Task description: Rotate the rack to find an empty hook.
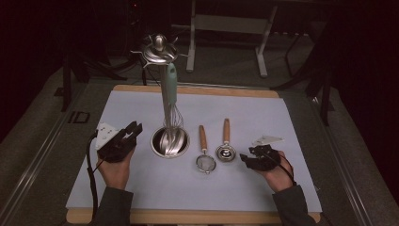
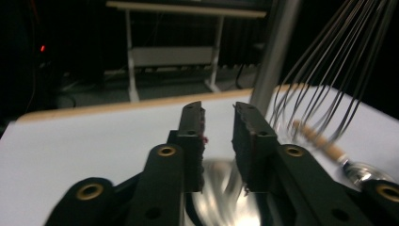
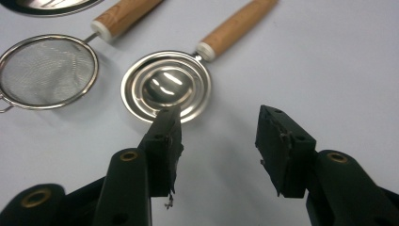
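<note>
R gripper [image 3: 219, 141], jaws apart w/ nothing between, hovers just short of the round steel ridged spoon w/ wooden handle [image 3: 165, 85]. Spoon lies on the pale mat, bowl toward the gripper, handle running away up the table. R hand is nearer; L gripper [image 1: 130, 133], jaws apart & empty, sits beyond the steel rack base [image 1: 170, 141].

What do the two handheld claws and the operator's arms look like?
Both the left claw and right claw are black, two-jawed, with brass-coloured rivets at the pivots. Each carries a pale grey three-cornered plate and trails a black cable. Dark grey sleeves reach the wrists.
</note>
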The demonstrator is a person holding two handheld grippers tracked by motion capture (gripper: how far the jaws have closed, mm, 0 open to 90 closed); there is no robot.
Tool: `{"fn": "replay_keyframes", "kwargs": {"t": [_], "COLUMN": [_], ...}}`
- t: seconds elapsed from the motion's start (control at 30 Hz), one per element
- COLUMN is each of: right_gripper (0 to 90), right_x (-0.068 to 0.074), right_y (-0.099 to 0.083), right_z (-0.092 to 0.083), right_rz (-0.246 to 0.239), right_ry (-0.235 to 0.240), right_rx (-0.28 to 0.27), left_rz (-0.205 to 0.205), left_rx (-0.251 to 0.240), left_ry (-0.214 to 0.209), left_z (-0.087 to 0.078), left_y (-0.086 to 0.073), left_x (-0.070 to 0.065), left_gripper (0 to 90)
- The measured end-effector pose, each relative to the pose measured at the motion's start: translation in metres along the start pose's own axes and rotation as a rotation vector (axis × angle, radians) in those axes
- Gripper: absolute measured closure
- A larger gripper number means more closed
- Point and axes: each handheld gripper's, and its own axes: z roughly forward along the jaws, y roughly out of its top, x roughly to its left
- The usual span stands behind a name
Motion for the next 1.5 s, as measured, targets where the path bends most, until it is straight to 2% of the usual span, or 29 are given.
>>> {"fn": "replay_keyframes", "kwargs": {"t": [0.03, 0.07, 0.1, 0.17, 0.2, 0.3, 0.33, 0.37, 0.4, 0.43, 0.47, 0.5, 0.57, 0.63, 0.67, 0.77, 0.8, 0.83, 0.93, 0.97, 1.0, 1.07, 1.1, 1.27, 1.5], "right_gripper": [51.6, 51.9, 51.9, 52.0, 52.1, 54.3, 55.1, 55.9, 56.5, 56.4, 56.3, 55.9, 55.2, 53.4, 52.9, 52.3, 52.0, 51.6, 51.0, 50.9, 51.0, 51.0, 50.6, 50.0, 49.7], "right_x": [-0.002, -0.004, -0.004, -0.009, -0.01, -0.013, -0.013, -0.014, -0.014, -0.015, -0.015, -0.016, -0.017, -0.019, -0.02, -0.021, -0.022, -0.021, -0.019, -0.019, -0.018, -0.018, -0.018, -0.019, -0.019], "right_y": [-0.002, -0.004, -0.004, -0.008, -0.009, -0.011, -0.012, -0.012, -0.013, -0.013, -0.013, -0.013, -0.014, -0.015, -0.015, -0.016, -0.016, -0.016, -0.016, -0.016, -0.015, -0.015, -0.016, -0.016, -0.017], "right_z": [-0.001, -0.002, -0.002, -0.002, -0.002, -0.003, -0.003, -0.004, -0.005, -0.005, -0.005, -0.005, -0.005, -0.005, -0.005, -0.006, -0.007, -0.008, -0.009, -0.01, -0.01, -0.01, -0.01, -0.011, -0.013], "right_rz": [0.006, 0.013, 0.013, 0.028, 0.034, 0.032, 0.024, 0.02, 0.019, 0.02, 0.022, 0.025, 0.046, 0.067, 0.072, 0.079, 0.074, 0.066, 0.065, 0.064, 0.065, 0.066, 0.066, 0.074, 0.075], "right_ry": [-0.005, -0.011, -0.011, -0.02, -0.024, -0.029, -0.032, -0.036, -0.038, -0.038, -0.041, -0.042, -0.033, -0.03, -0.032, -0.031, -0.028, -0.028, -0.018, -0.015, -0.014, -0.014, -0.015, -0.019, -0.022], "right_rx": [-0.003, -0.001, -0.001, 0.005, 0.008, 0.009, 0.007, 0.009, 0.009, 0.013, 0.017, 0.023, 0.026, 0.033, 0.033, 0.035, 0.037, 0.036, 0.033, 0.032, 0.031, 0.032, 0.033, 0.027, 0.022], "left_rz": [0.0, -0.017, -0.017, -0.037, -0.043, -0.04, -0.038, -0.038, -0.032, -0.032, -0.019, -0.019, 0.015, 0.02, 0.036, 0.051, 0.066, 0.066, 0.065, 0.065, 0.069, 0.072, 0.065, 0.076, 0.071], "left_rx": [0.0, -0.035, -0.035, -0.07, -0.099, -0.127, -0.15, -0.15, -0.17, -0.17, -0.188, -0.188, -0.201, -0.204, -0.21, -0.225, -0.244, -0.244, -0.294, -0.294, -0.321, -0.333, -0.351, -0.367, -0.381], "left_ry": [0.0, -0.02, -0.02, -0.037, -0.044, -0.048, -0.053, -0.053, -0.056, -0.056, -0.06, -0.06, -0.075, -0.078, -0.085, -0.09, -0.093, -0.093, -0.102, -0.102, -0.105, -0.107, -0.12, -0.128, -0.131], "left_z": [0.0, -0.001, -0.001, 0.0, 0.001, 0.003, 0.004, 0.004, 0.006, 0.006, 0.006, 0.006, 0.008, 0.009, 0.01, 0.01, 0.009, 0.009, 0.007, 0.007, 0.005, 0.003, 0.001, -0.003, -0.005], "left_y": [0.0, 0.008, 0.008, 0.017, 0.027, 0.037, 0.048, 0.048, 0.058, 0.058, 0.068, 0.068, 0.081, 0.085, 0.091, 0.098, 0.103, 0.103, 0.115, 0.115, 0.121, 0.124, 0.129, 0.136, 0.137], "left_x": [0.0, -0.004, -0.004, -0.006, -0.009, -0.012, -0.015, -0.015, -0.019, -0.019, -0.023, -0.023, -0.028, -0.029, -0.032, -0.035, -0.037, -0.037, -0.039, -0.039, -0.041, -0.042, -0.043, -0.046, -0.046], "left_gripper": [78.0, 80.2, 81.8, 84.8, 86.4, 89.1, 89.0, 89.0, 89.0, 89.0, 89.0, 89.0, 89.3, 89.7, 89.7, 89.9, 89.9, 89.9, 89.9, 89.9, 89.9, 89.9, 89.8, 89.9, 89.9]}}
